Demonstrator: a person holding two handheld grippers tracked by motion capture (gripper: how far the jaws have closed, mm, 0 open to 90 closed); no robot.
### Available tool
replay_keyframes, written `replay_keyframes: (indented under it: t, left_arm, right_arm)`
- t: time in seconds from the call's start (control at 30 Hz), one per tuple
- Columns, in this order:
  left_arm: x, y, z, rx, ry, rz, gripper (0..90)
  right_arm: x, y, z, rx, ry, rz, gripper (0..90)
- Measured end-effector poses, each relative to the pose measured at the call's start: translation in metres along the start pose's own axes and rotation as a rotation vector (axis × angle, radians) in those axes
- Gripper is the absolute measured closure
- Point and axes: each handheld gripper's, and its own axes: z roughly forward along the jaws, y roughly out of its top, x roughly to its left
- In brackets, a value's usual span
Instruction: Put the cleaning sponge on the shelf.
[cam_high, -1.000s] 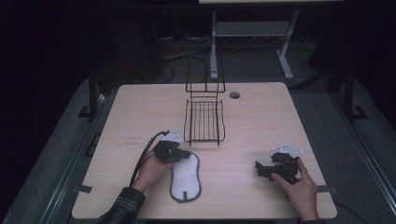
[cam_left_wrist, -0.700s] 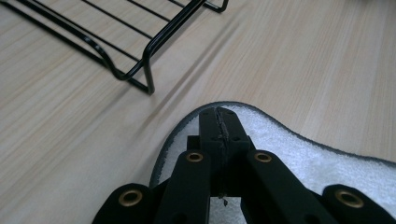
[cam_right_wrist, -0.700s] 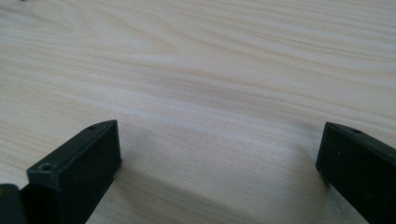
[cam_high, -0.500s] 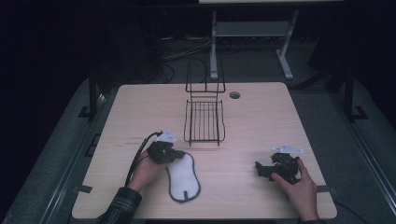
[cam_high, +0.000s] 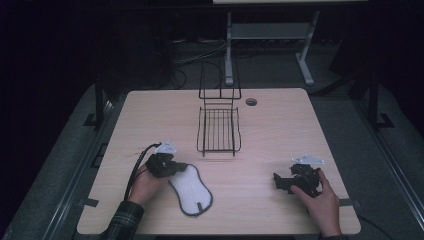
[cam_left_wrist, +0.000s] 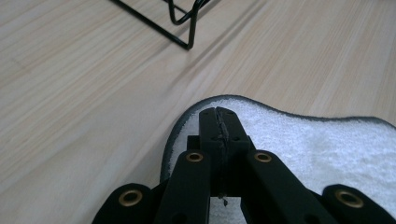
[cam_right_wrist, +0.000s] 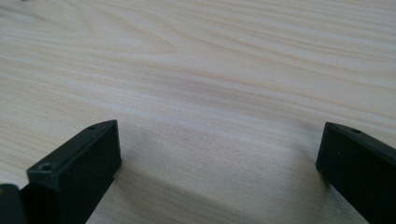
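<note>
My left gripper (cam_left_wrist: 219, 122) is pinched shut on the insole (cam_left_wrist: 327, 144) edge; it's light and floppy, so the rim's the best hold.

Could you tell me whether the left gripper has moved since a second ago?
Yes. The left gripper, shut on the white cloth, has slid left, away from the wire rack, dragging the cloth along.

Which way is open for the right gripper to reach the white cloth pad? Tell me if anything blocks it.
Probably reachable: only bare table lies between the right gripper, jaws open, and the white cloth pad. The left gripper, shut, sits over the pad's near end.
</note>
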Motion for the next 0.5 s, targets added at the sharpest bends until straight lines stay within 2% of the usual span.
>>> replay_keyframes:
  t: [0.17, 0.5]
  left_arm:
    - [0.002, -0.007, -0.006, -0.005, 0.002, -0.018, 89.6]
    - [0.001, -0.027, -0.027, 0.001, 0.057, -0.027, 89.6]
  right_arm:
    - [0.0, 0.0, 0.0, 0.0, 0.0, 0.0, 0.0]
    - [0.0, 0.0, 0.0, 0.0, 0.0, 0.0, 0.0]
